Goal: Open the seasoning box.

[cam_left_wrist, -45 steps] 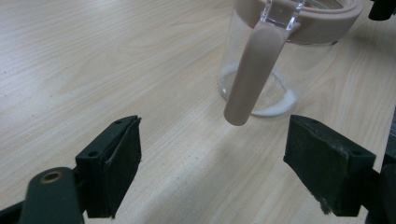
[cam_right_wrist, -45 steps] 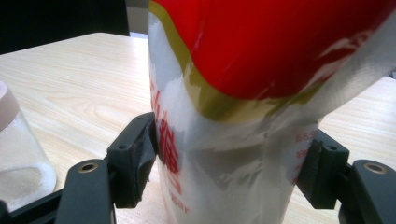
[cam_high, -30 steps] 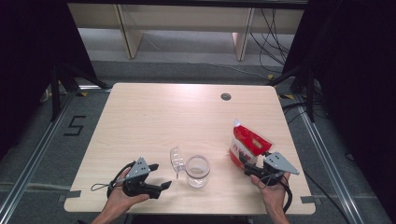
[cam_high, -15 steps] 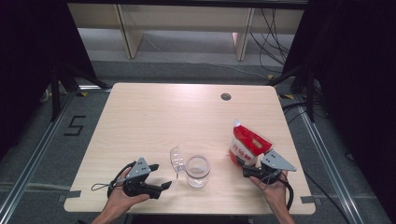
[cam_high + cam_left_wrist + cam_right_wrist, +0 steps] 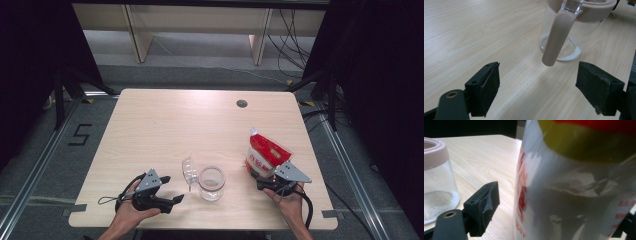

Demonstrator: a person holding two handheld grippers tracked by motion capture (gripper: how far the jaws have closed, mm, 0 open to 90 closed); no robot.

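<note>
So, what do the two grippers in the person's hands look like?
Both are black tools. The left gripper and the right gripper each carry a grey three-cornered plate on top, and a black cable loops out from each body. In the gripper views the jaws are black blocks faced with dark, slightly worn pads, on arms with a brass-coloured rivet. No sleeves are visible.

High view: fixed cam above near table (image 5: 150,125) edge, facing fwd/down, far off. Left gripper view: low, close, aimed at jar (image 5: 571,32) at 1 o'clock. Right gripper view: very close on pouch (image 5: 579,190); same jar (image 5: 436,177) at 9 o'clock, shared w/ both others.
</note>
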